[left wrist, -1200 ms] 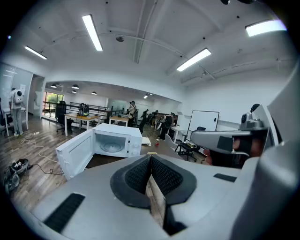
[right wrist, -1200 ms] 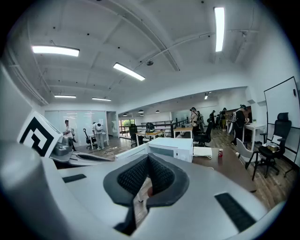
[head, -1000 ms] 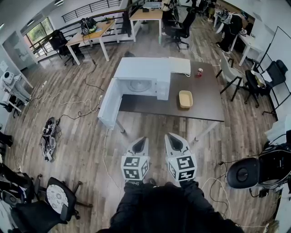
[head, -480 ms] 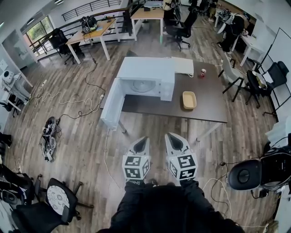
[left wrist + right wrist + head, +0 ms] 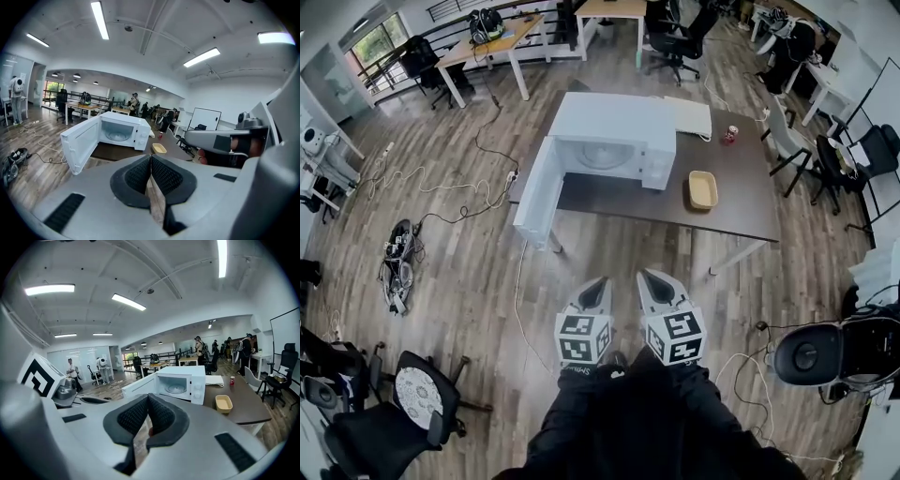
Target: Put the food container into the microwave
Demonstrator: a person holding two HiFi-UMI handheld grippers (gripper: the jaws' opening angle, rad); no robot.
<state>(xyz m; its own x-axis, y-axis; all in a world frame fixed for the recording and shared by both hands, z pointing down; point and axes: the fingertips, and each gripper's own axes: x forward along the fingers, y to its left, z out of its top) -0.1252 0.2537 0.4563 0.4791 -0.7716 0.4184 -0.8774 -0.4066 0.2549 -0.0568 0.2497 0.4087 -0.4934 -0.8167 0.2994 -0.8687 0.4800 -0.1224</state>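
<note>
A tan food container (image 5: 702, 189) sits on the dark table (image 5: 741, 211), to the right of a white microwave (image 5: 609, 141) whose door (image 5: 536, 194) hangs open to the left. The container (image 5: 159, 148) and microwave (image 5: 123, 131) also show far off in the left gripper view, and the container (image 5: 223, 402) and microwave (image 5: 180, 382) in the right gripper view. My left gripper (image 5: 593, 292) and right gripper (image 5: 655, 286) are held side by side close to my body, well short of the table. Both are shut with nothing between the jaws.
A red can (image 5: 730, 134) and a white pad (image 5: 689, 115) lie at the table's far side. Cables (image 5: 441, 192) trail over the wooden floor at the left. Office chairs (image 5: 403, 412) stand near my left, another (image 5: 825, 352) at my right. More desks (image 5: 502, 37) stand behind.
The table and microwave have shifted lower and nearer in the head view as I step forward. Both grippers stay shut in the same place before my body.
</note>
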